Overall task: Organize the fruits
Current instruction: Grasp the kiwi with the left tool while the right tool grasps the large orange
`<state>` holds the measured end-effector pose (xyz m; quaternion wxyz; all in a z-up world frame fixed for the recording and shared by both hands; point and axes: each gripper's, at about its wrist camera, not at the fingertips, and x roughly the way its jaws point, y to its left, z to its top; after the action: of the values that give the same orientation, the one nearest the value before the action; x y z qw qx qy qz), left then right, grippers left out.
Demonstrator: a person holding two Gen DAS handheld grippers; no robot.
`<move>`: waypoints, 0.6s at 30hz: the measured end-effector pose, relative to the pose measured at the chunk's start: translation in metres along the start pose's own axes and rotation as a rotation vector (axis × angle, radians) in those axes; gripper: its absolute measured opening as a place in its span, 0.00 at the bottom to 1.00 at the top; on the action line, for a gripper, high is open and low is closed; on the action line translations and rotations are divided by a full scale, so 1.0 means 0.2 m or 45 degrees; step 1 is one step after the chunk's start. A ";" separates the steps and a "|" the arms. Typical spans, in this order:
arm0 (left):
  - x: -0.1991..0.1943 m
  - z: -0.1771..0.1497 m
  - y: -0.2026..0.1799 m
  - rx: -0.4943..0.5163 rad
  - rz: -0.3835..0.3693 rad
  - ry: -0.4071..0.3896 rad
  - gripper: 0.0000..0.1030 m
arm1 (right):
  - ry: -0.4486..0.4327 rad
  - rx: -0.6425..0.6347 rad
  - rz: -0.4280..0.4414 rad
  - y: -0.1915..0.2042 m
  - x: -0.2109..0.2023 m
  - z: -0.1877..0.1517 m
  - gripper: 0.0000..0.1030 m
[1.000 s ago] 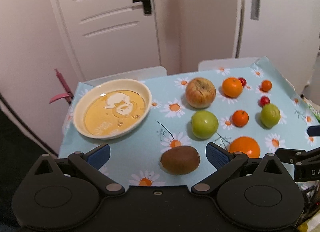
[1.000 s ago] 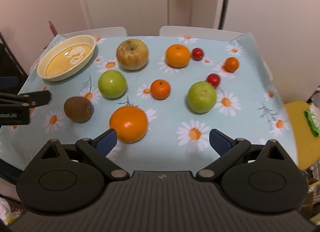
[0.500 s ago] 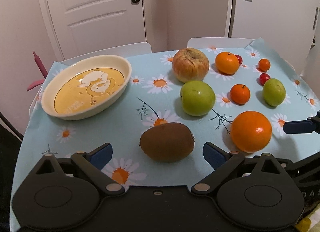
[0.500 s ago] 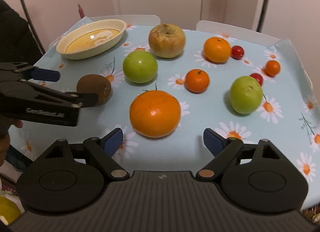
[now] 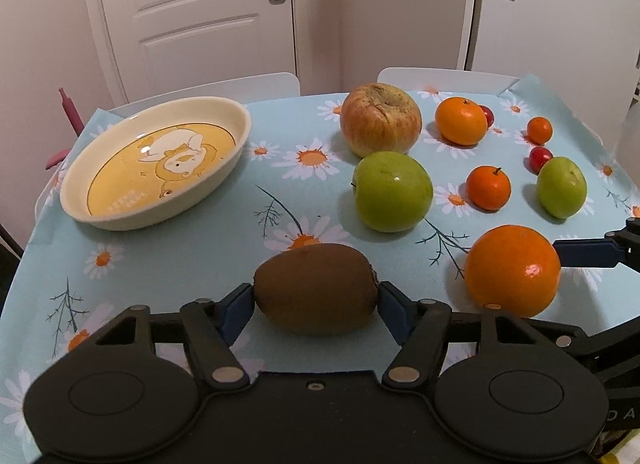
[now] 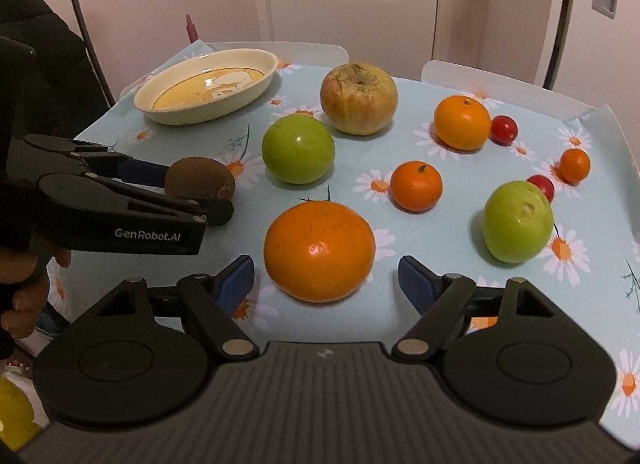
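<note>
Because your left gripper (image 5: 316, 304) clenches the kiwi (image 5: 316, 288) end-to-end for carrying, the dish (image 5: 156, 161) waits at 10 o'clock, while your right gripper (image 6: 326, 278) gapes around the orange (image 6: 319, 251).

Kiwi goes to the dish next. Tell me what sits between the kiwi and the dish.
Nothing visible. The left hand-held gripper has the kiwi between its fingers, and only bare tablecloth lies between it and the dish. The green apple sits off to the right.

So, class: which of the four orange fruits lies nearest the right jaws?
The largest orange, just ahead of them; the other three are smaller and farther back.
</note>
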<state>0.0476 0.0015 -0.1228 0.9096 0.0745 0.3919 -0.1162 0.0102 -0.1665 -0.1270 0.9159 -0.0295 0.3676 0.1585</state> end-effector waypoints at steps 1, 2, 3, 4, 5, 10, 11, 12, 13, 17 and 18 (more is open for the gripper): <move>0.00 0.00 0.00 -0.003 0.000 -0.002 0.68 | 0.000 -0.004 0.005 0.00 0.00 0.00 0.87; -0.01 0.00 0.00 -0.003 0.003 -0.001 0.67 | 0.000 -0.007 0.012 0.00 0.01 0.01 0.86; -0.01 -0.01 -0.01 0.000 0.006 0.000 0.67 | -0.001 -0.010 0.016 0.01 0.01 0.01 0.85; -0.02 -0.01 -0.01 0.006 0.011 0.000 0.67 | -0.001 -0.015 0.019 0.01 0.01 0.01 0.84; -0.02 -0.01 -0.02 0.012 0.020 0.000 0.67 | -0.001 -0.018 0.024 0.01 0.01 0.02 0.84; -0.03 -0.02 0.00 0.003 0.039 0.005 0.67 | -0.001 -0.028 0.040 0.01 0.02 0.02 0.84; -0.03 -0.02 0.00 0.001 0.044 0.006 0.66 | -0.003 -0.033 0.041 0.02 0.02 0.03 0.83; -0.03 -0.03 0.00 0.000 0.049 0.007 0.66 | -0.007 -0.039 0.043 0.02 0.02 0.03 0.81; -0.04 -0.03 0.00 -0.001 0.053 0.008 0.66 | -0.008 -0.048 0.040 0.02 0.02 0.04 0.75; -0.05 -0.03 0.01 -0.014 0.065 0.015 0.66 | -0.003 -0.063 0.058 0.00 0.03 0.05 0.73; -0.05 -0.03 0.01 -0.022 0.067 0.016 0.66 | 0.000 -0.061 0.070 -0.01 0.02 0.06 0.73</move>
<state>0.0370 0.0062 -0.1189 0.9105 0.0777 0.3964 -0.0884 0.0217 -0.1644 -0.1220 0.9103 -0.0412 0.3643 0.1923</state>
